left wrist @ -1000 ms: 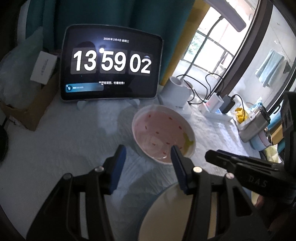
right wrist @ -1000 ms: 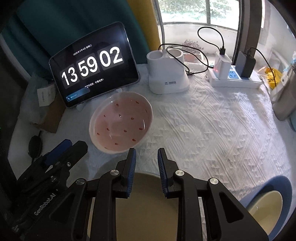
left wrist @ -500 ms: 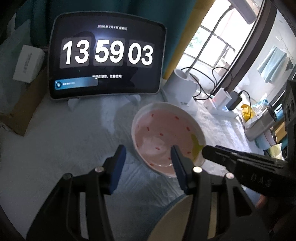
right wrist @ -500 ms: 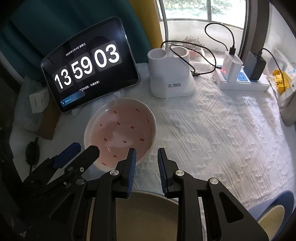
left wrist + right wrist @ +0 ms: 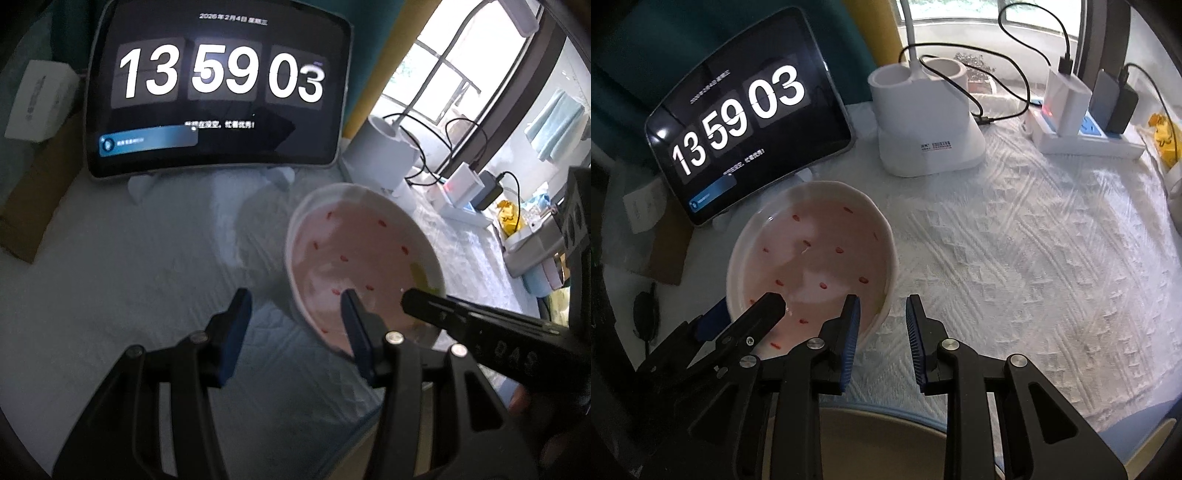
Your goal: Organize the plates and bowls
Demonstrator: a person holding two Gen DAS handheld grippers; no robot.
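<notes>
A pink bowl with red specks (image 5: pixel 354 258) sits on the white cloth in front of the tablet; it also shows in the right wrist view (image 5: pixel 812 266). My left gripper (image 5: pixel 295 314) is open, its jaws standing either side of the bowl's near left rim. My right gripper (image 5: pixel 882 321) is open, its jaws either side of the bowl's near right rim. A blue-rimmed cream plate (image 5: pixel 879 443) lies under my right gripper at the table's front. Each gripper shows in the other's view.
A tablet clock (image 5: pixel 738 122) stands at the back left. A white lamp base (image 5: pixel 923 122) and a power strip with chargers (image 5: pixel 1082 125) stand at the back. A cardboard box (image 5: pixel 37 184) is at the left. A white cloth (image 5: pixel 1034 258) covers the table.
Both grippers have moved forward from over the cream plate to the pink bowl. Each now straddles the bowl's near rim. The right gripper's jaws have opened a little wider.
</notes>
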